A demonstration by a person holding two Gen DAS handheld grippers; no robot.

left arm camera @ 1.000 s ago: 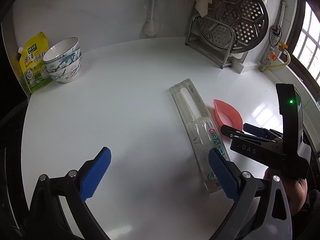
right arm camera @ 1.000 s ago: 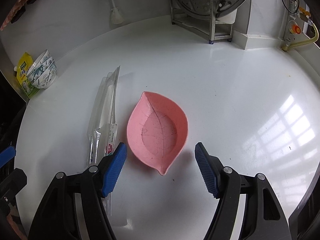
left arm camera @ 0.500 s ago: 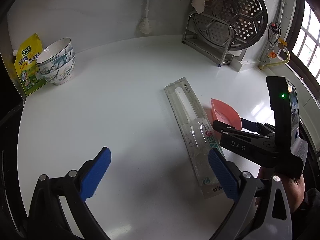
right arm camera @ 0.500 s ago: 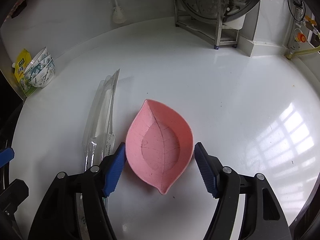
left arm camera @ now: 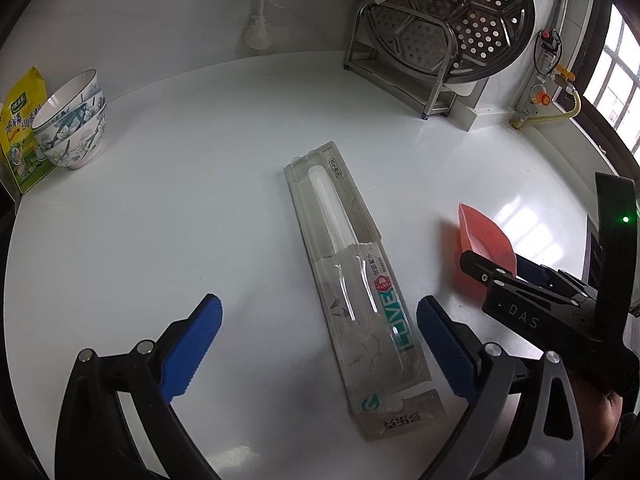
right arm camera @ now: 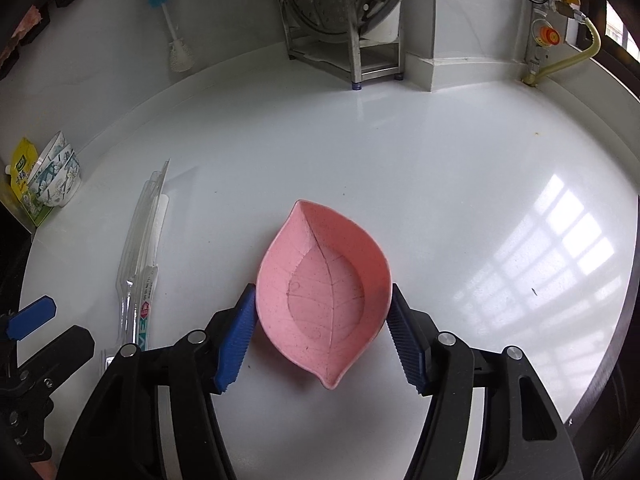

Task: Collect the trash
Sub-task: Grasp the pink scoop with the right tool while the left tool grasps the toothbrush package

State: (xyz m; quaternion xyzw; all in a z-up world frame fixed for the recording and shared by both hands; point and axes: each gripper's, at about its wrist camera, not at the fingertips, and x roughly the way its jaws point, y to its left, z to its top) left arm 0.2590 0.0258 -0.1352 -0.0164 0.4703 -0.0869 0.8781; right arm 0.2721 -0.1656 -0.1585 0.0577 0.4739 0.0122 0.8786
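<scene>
A clear plastic toothbrush package (left arm camera: 356, 284) lies flat on the white counter, its near end between my left gripper's blue fingers. My left gripper (left arm camera: 320, 344) is open and empty above it. The package also shows edge-on in the right wrist view (right arm camera: 142, 264). A pink leaf-shaped dish (right arm camera: 326, 292) sits between my right gripper's blue pads, which touch or nearly touch its two sides. My right gripper (right arm camera: 322, 336) stands around the dish. The dish (left arm camera: 482, 240) and the right gripper body (left arm camera: 552, 312) also show at the right of the left wrist view.
Stacked flowered bowls (left arm camera: 72, 132) and a yellow pouch (left arm camera: 20, 128) stand at the far left. A steel rack with a perforated steamer plate (left arm camera: 436, 20) stands at the back. A bottle brush (left arm camera: 260, 28) hangs on the wall. A gas valve (right arm camera: 548, 36) is at the back right.
My right gripper has moved forward and narrowed around the pink dish. My left gripper has shifted so the package lies more between its fingers.
</scene>
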